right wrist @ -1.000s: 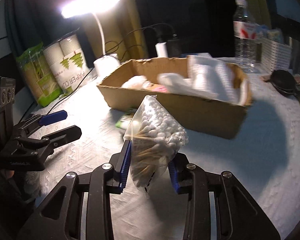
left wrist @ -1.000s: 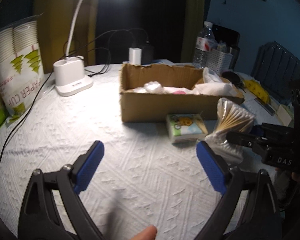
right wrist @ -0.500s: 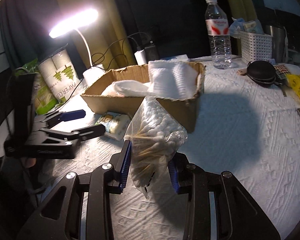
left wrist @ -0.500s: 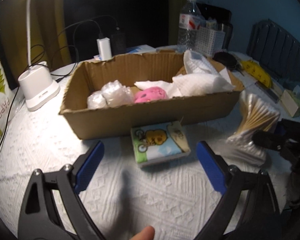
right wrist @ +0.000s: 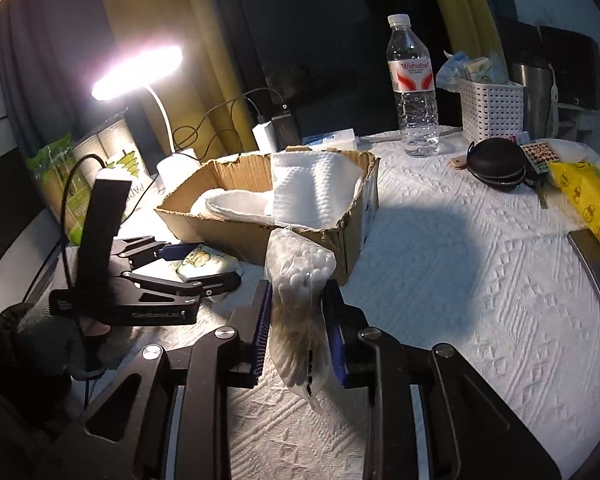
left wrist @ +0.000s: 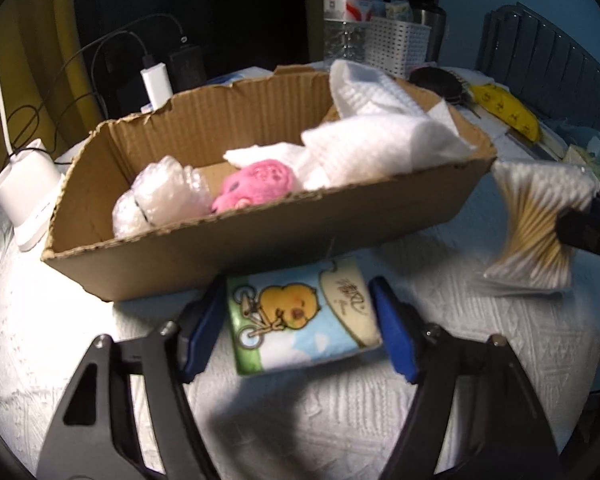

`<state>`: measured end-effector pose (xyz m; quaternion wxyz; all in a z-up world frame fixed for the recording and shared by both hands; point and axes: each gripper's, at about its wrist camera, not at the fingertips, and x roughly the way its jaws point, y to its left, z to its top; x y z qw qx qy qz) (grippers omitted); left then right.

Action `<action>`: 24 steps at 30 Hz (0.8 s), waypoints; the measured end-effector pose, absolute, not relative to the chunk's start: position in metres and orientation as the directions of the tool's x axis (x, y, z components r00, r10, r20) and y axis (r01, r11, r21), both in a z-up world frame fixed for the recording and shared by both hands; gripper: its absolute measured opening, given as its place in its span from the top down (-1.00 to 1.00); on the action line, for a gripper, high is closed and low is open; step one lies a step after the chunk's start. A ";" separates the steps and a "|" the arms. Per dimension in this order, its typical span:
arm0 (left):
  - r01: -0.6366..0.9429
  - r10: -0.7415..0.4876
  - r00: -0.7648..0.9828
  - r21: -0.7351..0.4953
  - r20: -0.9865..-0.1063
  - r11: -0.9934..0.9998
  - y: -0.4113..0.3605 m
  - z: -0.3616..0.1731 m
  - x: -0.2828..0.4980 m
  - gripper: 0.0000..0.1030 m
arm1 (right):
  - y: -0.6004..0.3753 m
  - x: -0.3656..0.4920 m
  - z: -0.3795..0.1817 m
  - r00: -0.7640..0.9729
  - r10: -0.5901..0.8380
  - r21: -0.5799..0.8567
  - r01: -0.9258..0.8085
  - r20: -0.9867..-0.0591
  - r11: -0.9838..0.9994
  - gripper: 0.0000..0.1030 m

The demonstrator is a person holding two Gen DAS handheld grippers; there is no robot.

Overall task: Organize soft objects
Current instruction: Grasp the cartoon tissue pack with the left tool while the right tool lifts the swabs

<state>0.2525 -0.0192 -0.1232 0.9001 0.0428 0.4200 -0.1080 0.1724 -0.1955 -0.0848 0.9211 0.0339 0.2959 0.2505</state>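
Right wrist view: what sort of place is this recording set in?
Probably a home room, with a cluttered table used as a desk. It has a lit desk lamp, a water bottle, a white storage basket and curtains behind, all on a white textured table covering.

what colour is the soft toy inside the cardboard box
Pink, lying between bubble wrap and white tissue; clearest in the left wrist view.
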 end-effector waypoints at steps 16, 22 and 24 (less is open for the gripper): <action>0.220 -0.218 0.743 -0.076 -0.632 0.973 0.016 -0.050 0.203 -0.38 | -0.171 0.169 -0.046 0.703 0.513 0.163 -0.505 -0.492 0.848 0.49; 0.211 -0.209 0.780 -0.066 -0.590 0.975 0.037 -0.028 0.204 -0.39 | -0.154 0.174 -0.029 0.712 0.520 0.138 -0.523 -0.472 0.841 0.49; 0.210 -0.201 0.791 -0.052 -0.578 0.976 0.043 -0.023 0.206 -0.39 | -0.150 0.177 -0.024 0.716 0.521 0.133 -0.526 -0.465 0.840 0.49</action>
